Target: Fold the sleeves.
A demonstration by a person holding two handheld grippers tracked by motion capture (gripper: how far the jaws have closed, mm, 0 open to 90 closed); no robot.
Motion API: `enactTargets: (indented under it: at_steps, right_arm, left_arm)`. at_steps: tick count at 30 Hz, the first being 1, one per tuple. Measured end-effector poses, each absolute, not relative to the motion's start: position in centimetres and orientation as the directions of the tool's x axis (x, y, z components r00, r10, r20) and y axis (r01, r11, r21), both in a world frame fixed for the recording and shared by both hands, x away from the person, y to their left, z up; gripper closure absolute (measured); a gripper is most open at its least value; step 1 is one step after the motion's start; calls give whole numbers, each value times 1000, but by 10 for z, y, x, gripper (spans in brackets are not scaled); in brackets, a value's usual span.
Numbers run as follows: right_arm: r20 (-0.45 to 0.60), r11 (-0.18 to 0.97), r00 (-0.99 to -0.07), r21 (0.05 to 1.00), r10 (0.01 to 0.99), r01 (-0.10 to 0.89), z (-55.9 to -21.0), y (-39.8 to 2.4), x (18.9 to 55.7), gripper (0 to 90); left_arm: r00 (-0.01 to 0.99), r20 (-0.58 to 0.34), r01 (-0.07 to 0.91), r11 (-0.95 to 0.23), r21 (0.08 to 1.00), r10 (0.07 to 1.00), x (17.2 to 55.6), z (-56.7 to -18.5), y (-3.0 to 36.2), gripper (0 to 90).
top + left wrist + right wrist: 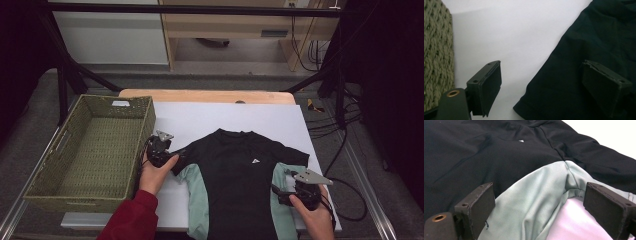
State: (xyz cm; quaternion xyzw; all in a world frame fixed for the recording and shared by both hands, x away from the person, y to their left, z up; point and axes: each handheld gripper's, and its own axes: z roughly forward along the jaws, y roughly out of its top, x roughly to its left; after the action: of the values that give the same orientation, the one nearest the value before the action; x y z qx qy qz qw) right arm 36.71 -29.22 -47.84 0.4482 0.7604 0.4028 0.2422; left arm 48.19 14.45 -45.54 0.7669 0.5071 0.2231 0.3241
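Shirt: we are seeing a black shirt point(240, 170) with pale green side panels lying flat, front up, on the white sheet point(210, 120) that covers the table, collar pointing away from the person.
Basket: a green woven basket point(45, 190) is sitting just left of the sheet, near the shirt's left sleeve.
Left gripper: the left gripper point(175, 152) is hovering at the end of the shirt's left sleeve. In the left gripper view its jaws are standing wide apart point(541, 85), one over the bare white sheet, the other over the black sleeve edge; nothing is pinched.
Right gripper: the right gripper point(276, 192) is sitting at the shirt's right side, released, its jaws point(539, 210) straddling the green panel below the sleeve.
Contact: we are reading the right jaws as probably just above the cloth; the angle is too shallow to be sure.
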Motion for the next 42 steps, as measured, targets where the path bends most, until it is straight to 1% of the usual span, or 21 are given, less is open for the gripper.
enactTargets:
  at_steps: [3, 6, 9, 16, 18, 20, 23, 29, 32, 35, 42]
  right_arm:
    - [-6, 273, -481, 829, 877, 487, -479, -293, 367, 102]
    - [-4, 272, -480, 829, 877, 489, -479, -292, 367, 102]
    - [-2, 274, -483, 825, 875, 493, -479, -292, 368, 103]
    - [4, 278, -486, 817, 874, 506, -480, -292, 368, 105]
    - [1, 281, -489, 817, 872, 504, -481, -291, 368, 105]
    - [3, 280, -489, 817, 872, 505, -480, -291, 368, 106]
    - [4, 281, -490, 815, 871, 507, -481, -292, 368, 108]
    - [1, 286, -493, 814, 870, 506, -481, -291, 368, 108]
    - [0, 286, -493, 814, 870, 505, -481, -291, 369, 108]
    - [3, 284, -492, 814, 870, 507, -481, -291, 369, 108]
    - [4, 282, -491, 815, 871, 506, -481, -291, 368, 108]
  left_arm:
    - [364, 8, 640, -256, 725, 931, 482, -458, 147, 195]
    - [363, 14, 643, -261, 720, 932, 482, -459, 147, 222]
    - [360, 20, 636, -261, 726, 933, 482, -460, 148, 283]
    - [357, 17, 665, -267, 697, 934, 483, -470, 149, 305]
    - [350, 12, 674, -261, 691, 937, 482, -475, 150, 325]
    - [349, -4, 667, -245, 704, 937, 478, -477, 150, 377]
    - [365, -11, 659, -250, 709, 931, 470, -477, 148, 529]
    - [382, -51, 646, -227, 729, 923, 463, -479, 148, 762]
    - [391, -82, 653, -214, 726, 917, 463, -479, 148, 837]
    - [401, -132, 661, -187, 726, 907, 463, -475, 147, 848]
    - [462, -114, 597, -214, 773, 879, 452, -444, 133, 854]
